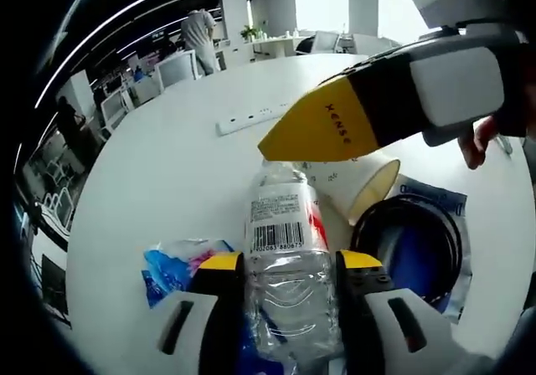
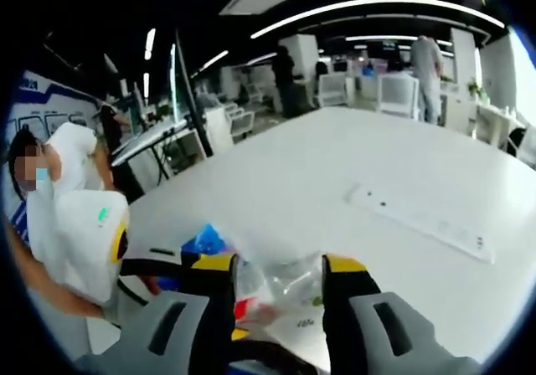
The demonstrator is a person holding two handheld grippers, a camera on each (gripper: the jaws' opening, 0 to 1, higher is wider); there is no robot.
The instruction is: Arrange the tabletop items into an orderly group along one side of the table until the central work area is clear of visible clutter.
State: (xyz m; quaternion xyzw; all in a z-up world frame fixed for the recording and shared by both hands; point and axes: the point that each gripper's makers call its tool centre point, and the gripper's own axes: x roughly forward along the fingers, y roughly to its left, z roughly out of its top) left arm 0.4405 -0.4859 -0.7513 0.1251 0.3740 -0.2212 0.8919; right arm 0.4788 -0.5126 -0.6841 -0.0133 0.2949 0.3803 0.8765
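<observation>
The left gripper point(image 1: 289, 266) is clamping a clear plastic water bottle point(image 1: 287, 249) between its yellow-tipped jaws, and that bottle serves as the landmark here. It is lying with its barcoded label facing up and its cap end pointing away toward the middle of the white table point(image 1: 167, 157). Just beside the bottle on one side a crumpled blue wrapper point(image 1: 172, 262) is lying; on the other side a paper cup point(image 1: 356, 187) is tipped over, touching a dark round container point(image 1: 414, 249) that is resting on a blue packet point(image 1: 435, 199). Beyond the bottle, well apart, a white power strip point(image 1: 247, 121) is stretching across the central area.

The right gripper point(image 1: 306, 132) is hovering over the bottle's cap end, and in its own view its jaws point(image 2: 280, 274) are bracketing the bottle's clear body (whether they are actually pressing on it, I cannot tell).

The step in hand seems to be gathering the bottle into the cluster. The next move is probably calling for setting it down by the cup and container, then fetching the power strip, which is cluttering the centre.
</observation>
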